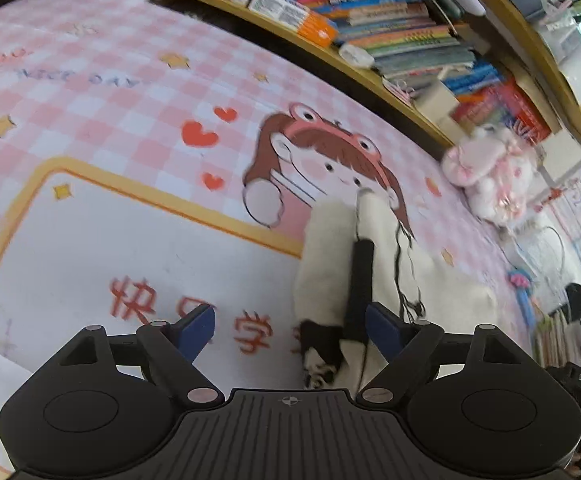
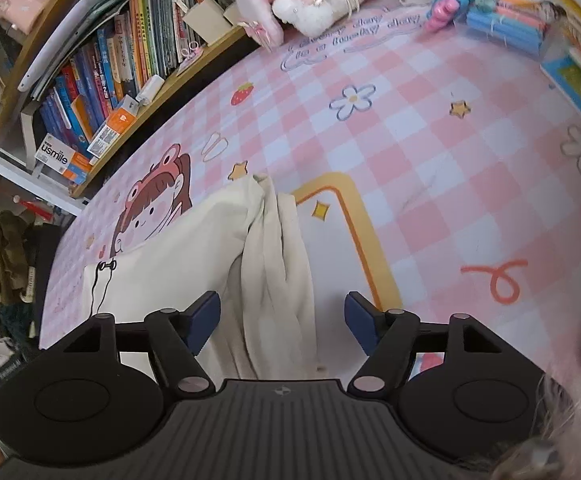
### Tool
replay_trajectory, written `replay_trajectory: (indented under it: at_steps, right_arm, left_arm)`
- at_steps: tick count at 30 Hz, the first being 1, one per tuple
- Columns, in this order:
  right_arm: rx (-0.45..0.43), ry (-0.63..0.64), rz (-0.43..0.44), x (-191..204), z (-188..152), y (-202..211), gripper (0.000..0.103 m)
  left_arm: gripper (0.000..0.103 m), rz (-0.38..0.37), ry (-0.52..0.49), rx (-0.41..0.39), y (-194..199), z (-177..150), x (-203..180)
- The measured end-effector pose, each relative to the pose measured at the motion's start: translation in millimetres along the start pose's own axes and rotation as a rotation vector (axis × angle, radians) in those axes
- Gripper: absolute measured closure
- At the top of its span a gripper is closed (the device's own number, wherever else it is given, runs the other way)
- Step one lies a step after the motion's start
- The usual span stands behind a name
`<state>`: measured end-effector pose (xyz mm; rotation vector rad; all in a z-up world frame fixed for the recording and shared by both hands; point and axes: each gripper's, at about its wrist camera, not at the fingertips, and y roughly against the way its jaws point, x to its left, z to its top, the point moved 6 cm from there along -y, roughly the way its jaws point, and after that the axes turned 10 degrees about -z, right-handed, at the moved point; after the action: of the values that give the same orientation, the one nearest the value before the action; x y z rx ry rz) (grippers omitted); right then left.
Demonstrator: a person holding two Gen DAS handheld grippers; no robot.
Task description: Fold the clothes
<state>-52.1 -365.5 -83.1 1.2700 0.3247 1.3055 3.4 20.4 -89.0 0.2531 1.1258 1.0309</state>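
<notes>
The cream garment [image 2: 266, 248] lies bunched on the pink mat [image 2: 430, 128], its long axis running near to far. Its folds sit directly between the right gripper [image 2: 282, 320]'s parted fingers, so that hand is nearer. The left gripper [image 1: 290, 330], fingers also apart and holding nothing, has the garment to its right.

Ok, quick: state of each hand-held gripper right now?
Left hand-held gripper: open, holding nothing; cream garment lies ahead.
Right hand-held gripper: open, bunched cream garment between its fingers, not clamped.

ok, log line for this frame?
task: fold clothes | left gripper: open, over garment edge | right gripper: open, straddling bunched cream garment | garment lies on checked mat | nothing gripped
</notes>
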Motion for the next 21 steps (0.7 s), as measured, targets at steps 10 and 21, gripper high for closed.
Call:
replay_trajectory:
  at_steps: [10,21]
  right_arm:
    - [0.057,0.031,0.057,16.8,-5.2,-9.6,0.030]
    - [-0.122,0.396,-0.082,62.9,-14.6,-2.9,0.083]
  left_arm:
    - [0.022,-0.091,0.021,0.009,-16.6,7.2,-6.4]
    - [0.083,-0.013,-0.279,0.045,-15.8,-5.6,-63.8]
